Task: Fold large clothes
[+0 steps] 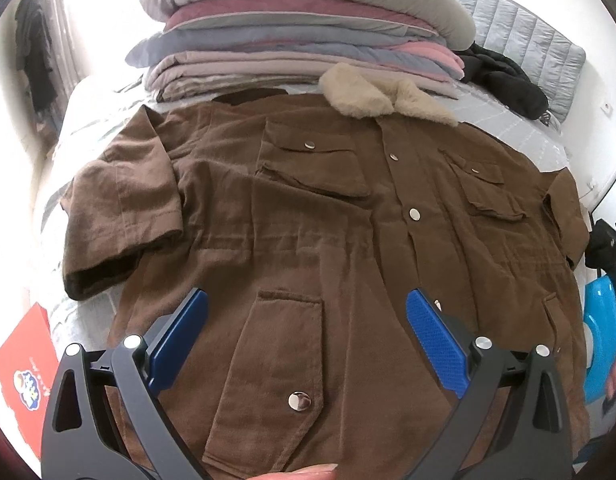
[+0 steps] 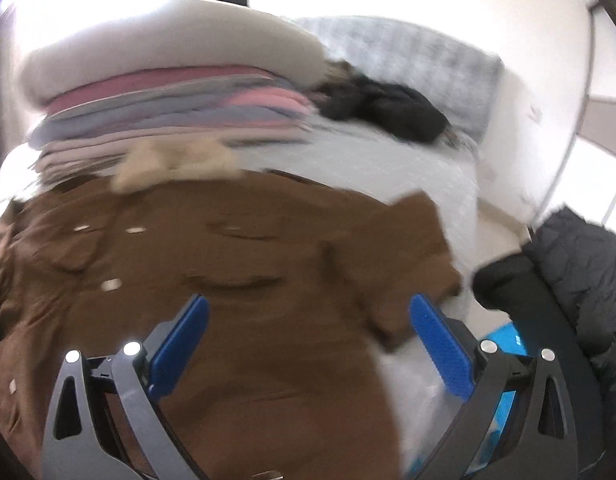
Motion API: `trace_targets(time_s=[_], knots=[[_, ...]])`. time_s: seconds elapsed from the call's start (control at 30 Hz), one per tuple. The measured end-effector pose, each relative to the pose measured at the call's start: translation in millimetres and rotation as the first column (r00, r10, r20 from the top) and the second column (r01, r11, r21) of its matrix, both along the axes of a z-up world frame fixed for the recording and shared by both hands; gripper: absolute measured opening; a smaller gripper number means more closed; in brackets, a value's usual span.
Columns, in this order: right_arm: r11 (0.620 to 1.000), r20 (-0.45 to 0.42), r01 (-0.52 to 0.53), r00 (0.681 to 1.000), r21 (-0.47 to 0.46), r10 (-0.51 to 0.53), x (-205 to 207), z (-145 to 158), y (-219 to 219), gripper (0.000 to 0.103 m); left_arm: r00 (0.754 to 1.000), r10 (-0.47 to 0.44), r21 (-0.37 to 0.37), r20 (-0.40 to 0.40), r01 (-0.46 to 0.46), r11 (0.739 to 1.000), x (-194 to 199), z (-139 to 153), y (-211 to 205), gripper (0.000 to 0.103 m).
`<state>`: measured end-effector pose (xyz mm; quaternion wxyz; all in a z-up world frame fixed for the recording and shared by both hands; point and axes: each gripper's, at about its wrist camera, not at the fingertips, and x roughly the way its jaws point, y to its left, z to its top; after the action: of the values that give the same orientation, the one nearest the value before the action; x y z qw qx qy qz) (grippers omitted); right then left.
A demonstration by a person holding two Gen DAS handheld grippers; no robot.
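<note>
A red box (image 1: 26, 364) is being shown at the far left, beside the bed (image 1: 503, 128). The brown jacket (image 1: 308, 220) is being displayed flat on the bed, front up. The left gripper (image 1: 306, 312) and the right gripper (image 2: 308, 316) are being held above it, fingers spread, nothing pinched.

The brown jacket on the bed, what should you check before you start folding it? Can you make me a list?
1. Brown jacket lies flat, front up: ok.
2. Snaps down the front closed: cannot tell.
3. Left sleeve spread out straight: not ok, it is bent back on itself.
4. Left gripper open and empty: ok.
5. Right gripper open and empty: ok, over the jacket near its right sleeve.
6. Fur collar clear of the stack of folded bedding: cannot tell.
</note>
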<state>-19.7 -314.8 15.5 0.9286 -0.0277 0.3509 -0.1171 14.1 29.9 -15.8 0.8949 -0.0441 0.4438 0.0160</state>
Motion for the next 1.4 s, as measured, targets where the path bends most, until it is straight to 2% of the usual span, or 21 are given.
trace_targets(time_s=[0.1, 0.23, 0.43, 0.53, 0.57, 0.6, 0.63, 0.67, 0.73, 0.83, 1.0, 1.1, 1.2, 1.27, 1.3, 1.33, 1.4], knots=[[0.996, -0.072, 0.062, 0.995, -0.059, -0.066, 30.8, -17.2, -36.7, 0.097, 1.000, -0.008, -0.008, 0.001, 0.008, 1.000, 2.3, 0.2, -0.7, 0.096], [0.996, -0.169, 0.048, 0.984, -0.080, -0.061, 74.3, -45.8, -49.6, 0.096, 1.000, -0.027, -0.010, -0.004, 0.027, 1.000, 5.0, -1.4, -4.6, 0.096], [0.993, -0.202, 0.088, 0.974, -0.073, -0.101, 138.0, -69.0, -62.8, 0.092, 0.998, -0.052, -0.009, -0.037, 0.052, 0.999, 9.4, -8.9, -9.8, 0.096], [0.990, -0.245, 0.064, 0.965, -0.127, -0.093, 166.1, -86.4, -61.4, 0.091, 0.997, -0.063, -0.002, -0.043, 0.063, 0.998, 11.6, -11.2, -12.4, 0.096], [0.989, -0.262, 0.062, 0.960, -0.133, -0.096, 170.5, -91.2, -63.5, 0.087, 0.997, -0.066, -0.001, -0.046, 0.066, 0.998, 12.3, -11.9, -13.2, 0.096], [0.991, -0.278, 0.060, 0.956, -0.121, -0.092, 174.3, -96.3, -67.0, 0.065, 0.996, -0.069, -0.001, -0.051, 0.069, 0.998, 14.2, -13.3, -13.9, 0.096], [0.991, -0.294, 0.074, 0.950, -0.113, -0.104, 176.9, -100.2, -73.0, 0.048, 0.996, -0.070, 0.000, -0.056, 0.070, 0.998, 15.8, -14.8, -14.4, 0.096], [0.995, -0.285, 0.070, 0.955, -0.070, -0.087, 175.4, -99.1, -79.5, 0.044, 0.996, -0.071, 0.000, -0.061, 0.071, 0.997, 16.6, -16.0, -14.6, 0.096], [0.994, -0.268, 0.080, 0.958, -0.073, -0.097, 168.9, -93.4, -87.7, 0.020, 0.995, -0.071, -0.009, -0.073, 0.070, 0.997, 18.8, -18.4, -14.6, 0.096], [0.996, -0.211, 0.072, 0.974, -0.059, -0.082, 149.1, -71.9, -106.0, 0.018, 0.993, -0.078, -0.023, -0.087, 0.076, 0.997, 20.6, -22.1, -16.6, 0.096], [0.982, -0.088, 0.160, 0.982, -0.095, -0.169, 122.2, -7.9, -162.2, 0.017, 0.991, -0.092, -0.005, -0.094, 0.092, 0.996, 19.2, -26.6, -24.3, 0.096], [0.960, -0.036, 0.251, 0.966, -0.123, -0.257, 123.5, 38.2, -210.6, 0.016, 0.990, -0.100, 0.007, -0.100, 0.101, 0.995, 19.4, -30.0, -28.9, 0.096], [0.924, 0.001, 0.346, 0.937, -0.164, -0.351, 133.3, 80.2, -260.5, 0.016, 0.988, -0.108, 0.017, -0.106, 0.111, 0.994, 21.5, -33.4, -34.0, 0.096], [0.906, -0.014, 0.389, 0.918, -0.164, -0.397, 141.5, 88.3, -286.3, 0.017, 0.987, -0.112, 0.020, -0.112, 0.114, 0.993, 22.4, -35.3, -37.4, 0.096], [0.896, -0.059, 0.411, 0.903, -0.167, -0.425, 150.5, 85.0, -299.8, 0.023, 0.987, -0.114, 0.020, -0.113, 0.117, 0.993, 22.6, -36.1, -38.6, 0.096], [0.886, -0.088, 0.428, 0.890, -0.181, -0.448, 155.7, 81.2, -310.6, 0.039, 0.986, -0.118, 0.020, -0.115, 0.121, 0.992, 23.3, -37.0, -40.2, 0.096], [0.838, -0.118, 0.487, 0.843, -0.245, -0.525, 163.0, 71.9, -330.3, 0.064, 0.985, -0.127, 0.026, -0.115, 0.131, 0.991, 23.9, -38.2, -43.1, 0.096]])
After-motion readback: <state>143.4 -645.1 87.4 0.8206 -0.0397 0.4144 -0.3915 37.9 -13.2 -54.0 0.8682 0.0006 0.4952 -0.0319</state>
